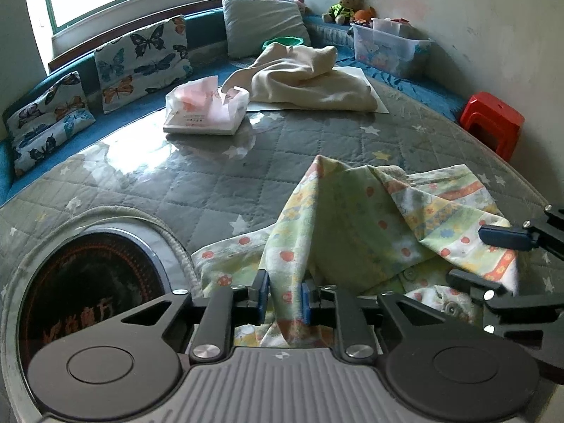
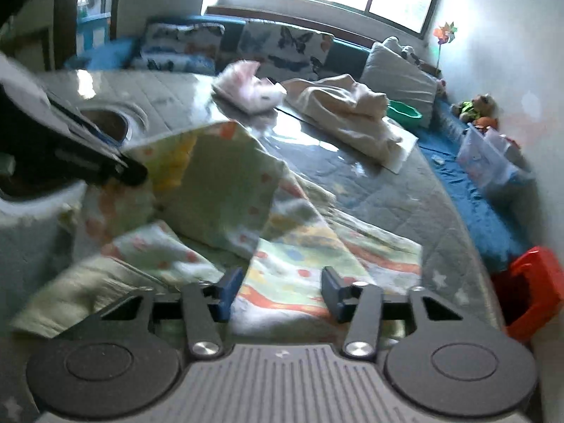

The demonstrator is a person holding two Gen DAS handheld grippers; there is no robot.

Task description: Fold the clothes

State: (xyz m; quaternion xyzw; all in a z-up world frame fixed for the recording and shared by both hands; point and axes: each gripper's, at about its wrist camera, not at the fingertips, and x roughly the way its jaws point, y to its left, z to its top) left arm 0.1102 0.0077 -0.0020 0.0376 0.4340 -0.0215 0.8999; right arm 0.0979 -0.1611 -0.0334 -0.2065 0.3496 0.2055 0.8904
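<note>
The grey quilted surface (image 1: 218, 179) carries the patterned garment (image 1: 352, 225), crumpled and partly lifted. A fold of it rises straight between the left gripper (image 1: 284, 298) jaws, which are clamped on the cloth. The right gripper (image 2: 280, 290) jaws stand apart over the garment's striped edge, the cloth lying below and between them, not pinched. Well ahead of both lie a cream garment (image 1: 310, 81) and a tissue pack (image 1: 204, 109).

Orange Chinese characters on dark round cooktop (image 1: 84, 303), 8 o'clock in left wrist view, partly legible: "东方". Tissue pack (image 1: 206, 107) print illegible.
</note>
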